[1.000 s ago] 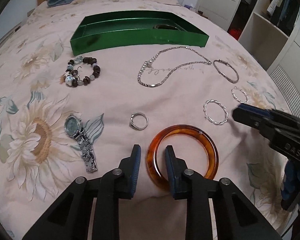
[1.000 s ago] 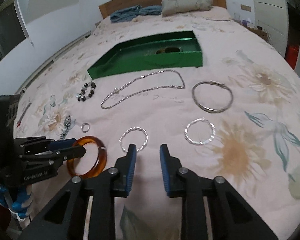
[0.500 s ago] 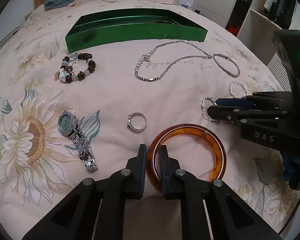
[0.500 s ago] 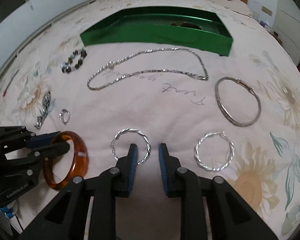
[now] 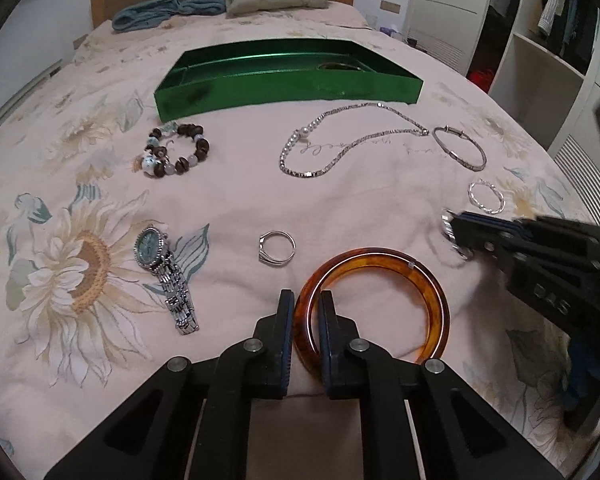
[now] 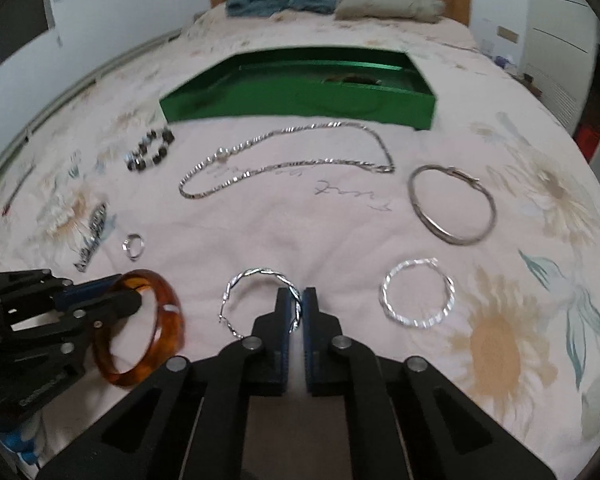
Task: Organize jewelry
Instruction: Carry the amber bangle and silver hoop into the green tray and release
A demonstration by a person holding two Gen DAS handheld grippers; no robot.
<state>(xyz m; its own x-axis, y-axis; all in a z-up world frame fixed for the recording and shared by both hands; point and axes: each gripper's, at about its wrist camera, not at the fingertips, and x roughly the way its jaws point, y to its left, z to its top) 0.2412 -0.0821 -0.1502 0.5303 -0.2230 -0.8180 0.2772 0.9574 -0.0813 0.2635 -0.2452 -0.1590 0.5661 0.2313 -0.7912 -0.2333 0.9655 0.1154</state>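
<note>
Grippers [image 5: 305,316] clamping bangle [image 5: 420,276], hoop [image 6: 260,276]

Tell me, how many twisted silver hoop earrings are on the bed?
2: one twisted hoop is pinched in the right gripper, the other hoop lies loose just right of it.

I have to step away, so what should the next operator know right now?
Left gripper: shut on the amber bangle, which lies on the bedspread.
Right gripper: shut on the twisted silver hoop.
Green tray: something dark already inside, too hidden to name.
Left out on the bed: second hoop, silver bangle, chain necklace, beaded bracelet, ring, watch.
</note>
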